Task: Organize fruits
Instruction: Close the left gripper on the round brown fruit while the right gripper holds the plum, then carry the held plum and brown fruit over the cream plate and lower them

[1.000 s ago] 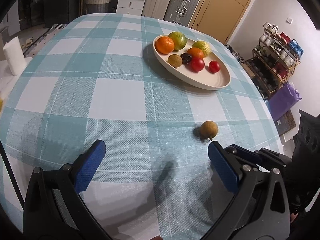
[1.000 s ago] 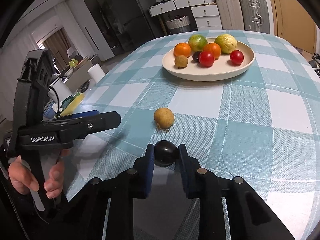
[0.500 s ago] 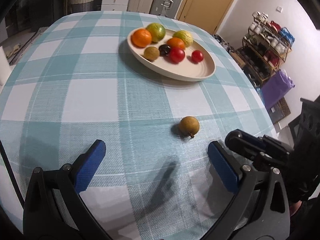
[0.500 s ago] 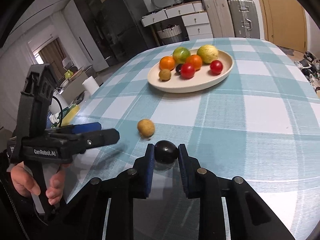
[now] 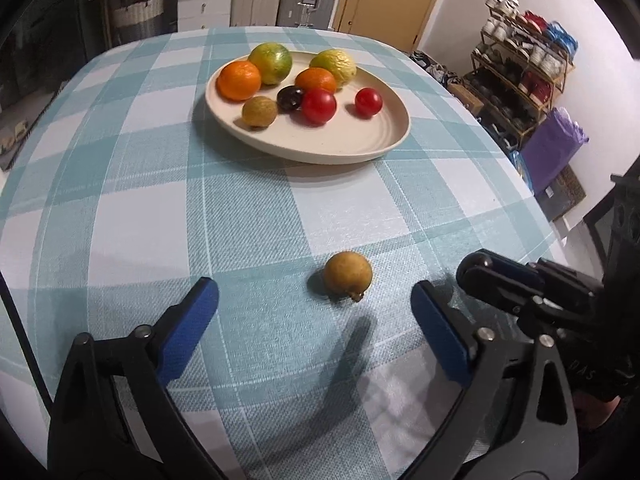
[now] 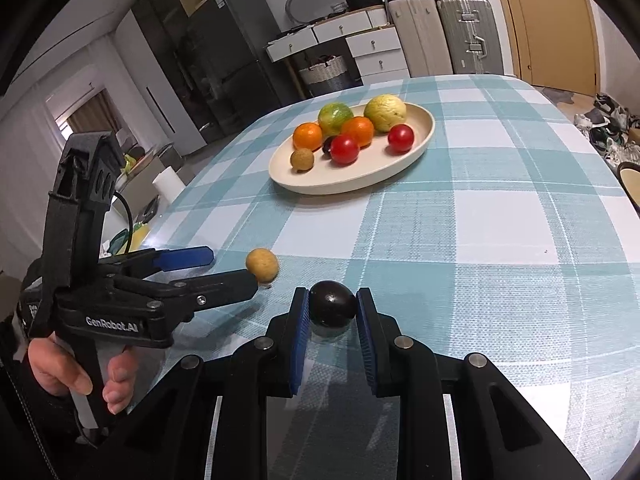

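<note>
A small brown round fruit (image 5: 347, 276) lies on the checked tablecloth. It sits just ahead of my left gripper (image 5: 312, 296), between the lines of the two blue pads and touching neither. That gripper's jaws are closing. From the right wrist view the left gripper (image 6: 230, 268) reaches in from the left, its tips beside the brown fruit (image 6: 262, 266). My right gripper (image 6: 332, 300) is shut on a dark, plum-like fruit (image 6: 332, 308) just above the cloth. A cream plate (image 5: 360, 152) farther back holds several fruits: oranges, green citrus, red tomatoes, a brown one and a dark one.
The right gripper's fingers (image 5: 492, 276) sit close to my left gripper's right pad. A paper towel roll (image 6: 168, 184) stands past the table's left edge. Suitcases, drawers and a shoe rack (image 5: 520, 80) surround the table. A bowl (image 6: 630, 176) peeks in at the right.
My left gripper moved toward the brown fruit, which now lies nearly between its tips, and its jaws narrowed slightly. The right gripper shifted sideways, still holding the dark fruit.
</note>
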